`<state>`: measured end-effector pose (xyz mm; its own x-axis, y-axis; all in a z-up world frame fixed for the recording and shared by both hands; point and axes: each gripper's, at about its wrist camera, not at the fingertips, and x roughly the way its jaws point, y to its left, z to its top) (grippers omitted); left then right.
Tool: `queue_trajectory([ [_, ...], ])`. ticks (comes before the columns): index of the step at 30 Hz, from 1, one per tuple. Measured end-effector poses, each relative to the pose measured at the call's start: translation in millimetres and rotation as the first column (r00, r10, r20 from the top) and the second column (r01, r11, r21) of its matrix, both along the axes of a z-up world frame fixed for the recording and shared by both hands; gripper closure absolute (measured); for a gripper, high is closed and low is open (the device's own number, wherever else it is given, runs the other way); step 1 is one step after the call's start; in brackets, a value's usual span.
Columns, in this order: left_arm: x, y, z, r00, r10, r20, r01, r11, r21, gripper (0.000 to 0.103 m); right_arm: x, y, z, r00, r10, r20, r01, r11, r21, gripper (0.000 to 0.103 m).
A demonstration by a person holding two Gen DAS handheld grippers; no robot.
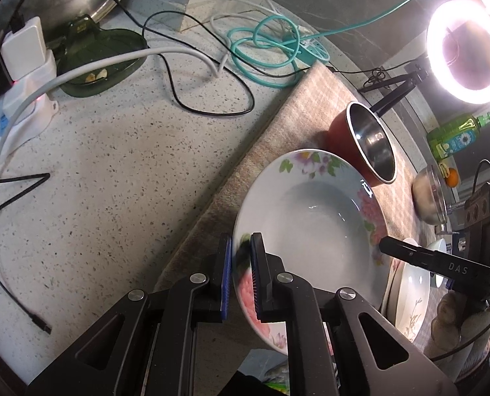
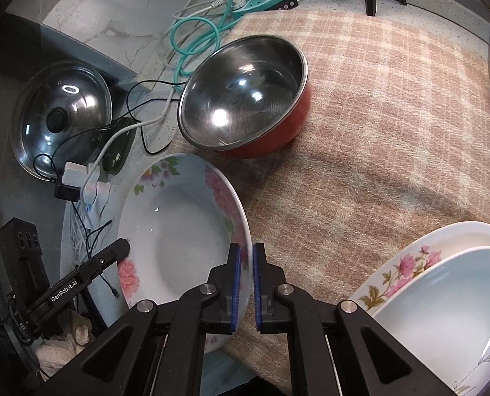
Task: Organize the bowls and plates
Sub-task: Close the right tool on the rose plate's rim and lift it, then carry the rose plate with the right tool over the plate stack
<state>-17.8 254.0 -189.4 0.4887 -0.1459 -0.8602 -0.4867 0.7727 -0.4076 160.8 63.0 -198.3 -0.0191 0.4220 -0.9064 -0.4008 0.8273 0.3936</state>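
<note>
A white deep plate with pink flowers [image 1: 314, 231] [image 2: 179, 241] is held tilted over the checked cloth [image 2: 377, 132]. My left gripper [image 1: 241, 257] is shut on its near-left rim. On the opposite rim my right gripper [image 2: 246, 264] is shut too, and it shows at the right of the left wrist view [image 1: 382, 242]. In the right wrist view the left gripper's finger [image 2: 113, 254] reaches the plate's left rim. A red bowl with a steel inside [image 1: 370, 142] [image 2: 245, 92] stands behind the plate. Two stacked plates [image 2: 443, 290] [image 1: 410, 293] lie at the lower right.
Cables [image 1: 271, 49], a power strip [image 1: 17, 122] and a green dish [image 1: 103, 62] crowd the speckled counter on the left. A glass pot lid [image 2: 60, 118] leans there. A ring light [image 1: 466, 52], a green bottle [image 1: 456, 135] and a steel bowl [image 1: 429, 194] stand at the right.
</note>
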Motion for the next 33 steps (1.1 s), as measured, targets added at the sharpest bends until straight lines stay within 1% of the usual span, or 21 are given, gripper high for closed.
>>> queue_trajectory([
  [8,5,-22,29,0.998,-0.034,0.048,0.033,0.999,0.020,0.094,-3,-29,27,0.999,-0.032,0.025,0.031,0.999,0.039,0.097],
  [13,15,-44,42,0.993,-0.084,0.079,0.082,0.996,0.027,0.094,-4,-57,43,0.997,-0.069,0.043,0.067,0.996,0.052,0.097],
  [19,31,-76,48,0.983,-0.153,0.103,0.152,0.988,0.020,0.094,-5,-103,56,0.990,-0.133,0.055,0.130,0.990,0.056,0.097],
  [24,43,-109,48,0.969,-0.222,0.109,0.222,0.975,0.008,0.094,-7,-146,61,0.979,-0.197,0.060,0.193,0.980,0.054,0.097],
  [28,52,-135,44,0.961,-0.259,0.101,0.260,0.966,0.001,0.094,-12,-178,59,0.968,-0.244,0.062,0.241,0.969,0.046,0.097],
  [33,59,-161,39,0.950,-0.295,0.097,0.298,0.955,-0.010,0.094,-19,-204,55,0.957,-0.286,0.056,0.284,0.958,0.034,0.097],
])
